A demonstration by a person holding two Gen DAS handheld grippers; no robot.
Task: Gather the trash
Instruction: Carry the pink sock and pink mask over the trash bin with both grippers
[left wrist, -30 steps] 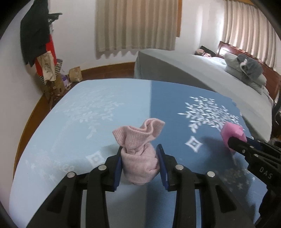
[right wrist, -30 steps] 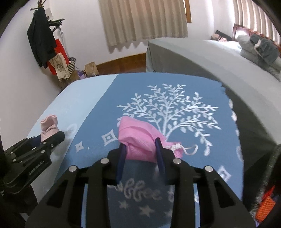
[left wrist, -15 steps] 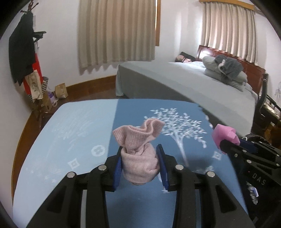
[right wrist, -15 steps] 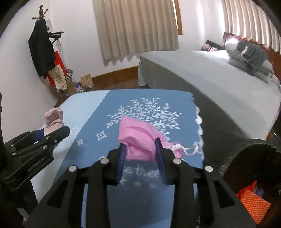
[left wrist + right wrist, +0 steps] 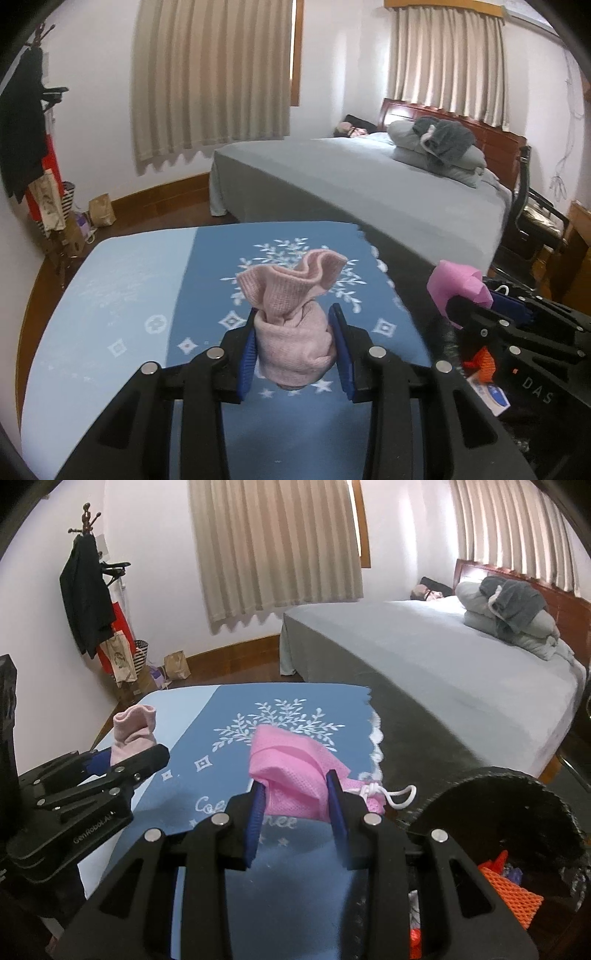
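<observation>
**Both grippers loaded, held above the blue cloth**

Left wrist view, near: left gripper (image 5: 294, 349) fingers narrow, blue pads (image 5: 246, 354) pressed on both sides of a pale pink sock (image 5: 293, 325). Sock cuff flares up above the fingertips, the bunched body hangs below them, clear of the cloth (image 5: 122, 295). Right edge of this view: right gripper (image 5: 456, 302) side-on, with a pink lump sticking out at its tip. Can't tell from here what the lump is.

Right wrist view settles that: it's a pink mesh bag (image 5: 295, 771) with a white drawstring (image 5: 391, 794) trailing off to the right. Fingers narrow, pads clamped on the bag. Left gripper shows at the left here, sock cuff poking up from it.

Only the right wrist view shows the bin (image 5: 517, 805) properly: dark round rim at near right, just beside the bag, with orange netting (image 5: 517, 897) and other bits inside. The left view catches only scraps of orange and a dark blur there.

Middle: cloth is two-tone, pale blue to the left, darker blue with a white tree print to the right, scalloped white edge at far right.

Far: grey bed (image 5: 424, 653) with folded grey bedding at its wooden headboard, beige curtains (image 5: 273, 550), coat rack (image 5: 88, 590) with dark clothes and bags at far left. The chair (image 5: 532, 218) beyond the bed's right side shows only in the left view.
</observation>
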